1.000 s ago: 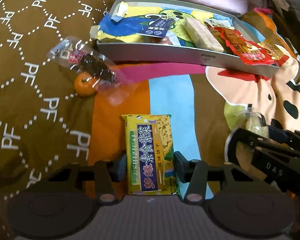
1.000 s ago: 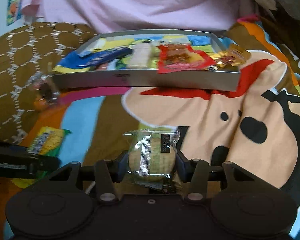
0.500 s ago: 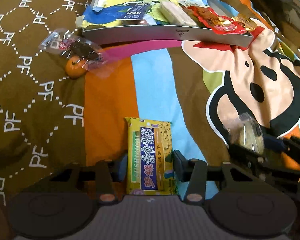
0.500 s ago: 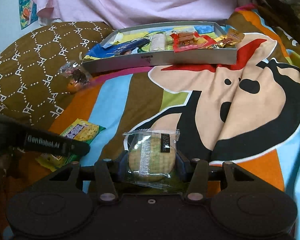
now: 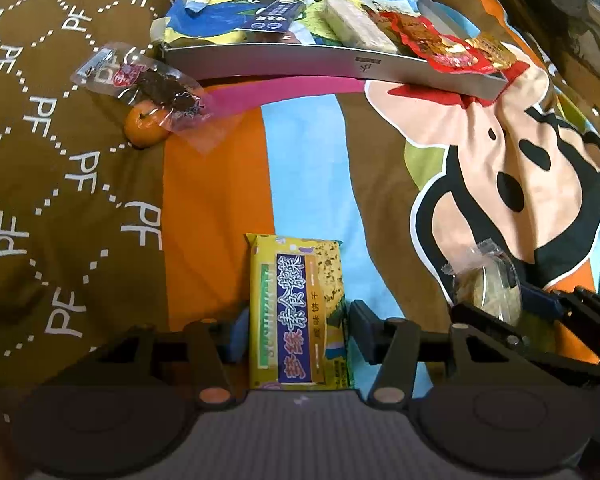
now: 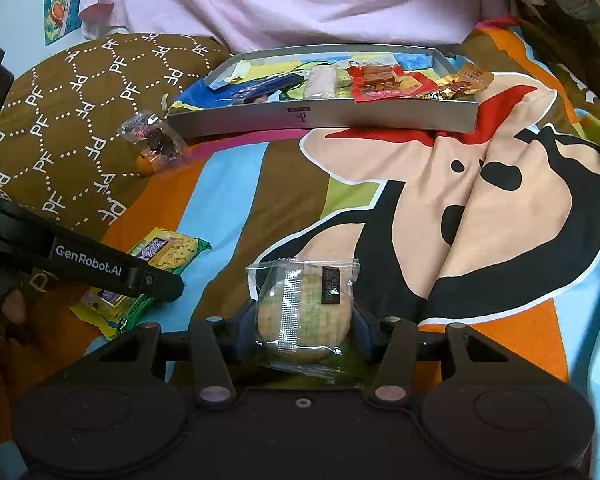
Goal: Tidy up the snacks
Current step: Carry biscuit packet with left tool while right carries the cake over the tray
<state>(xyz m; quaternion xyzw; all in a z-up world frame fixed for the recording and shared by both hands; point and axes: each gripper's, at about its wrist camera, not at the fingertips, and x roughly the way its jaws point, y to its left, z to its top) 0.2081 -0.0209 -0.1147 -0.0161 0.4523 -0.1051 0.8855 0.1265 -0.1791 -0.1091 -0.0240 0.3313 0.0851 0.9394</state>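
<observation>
Left gripper (image 5: 298, 330) clamps the yellow cracker packet (image 5: 298, 312), right gripper (image 6: 302, 330) pinches the round wrapped biscuit (image 6: 303, 312), both well short of the grey tray (image 6: 320, 114).

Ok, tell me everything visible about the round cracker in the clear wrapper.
The round pale cracker in a clear plastic wrapper shows a silvery seam strip down its front and a small black label near the top. It stands roughly upright, pinched at both sides by the right gripper, above the cartoon-print blanket.
</observation>
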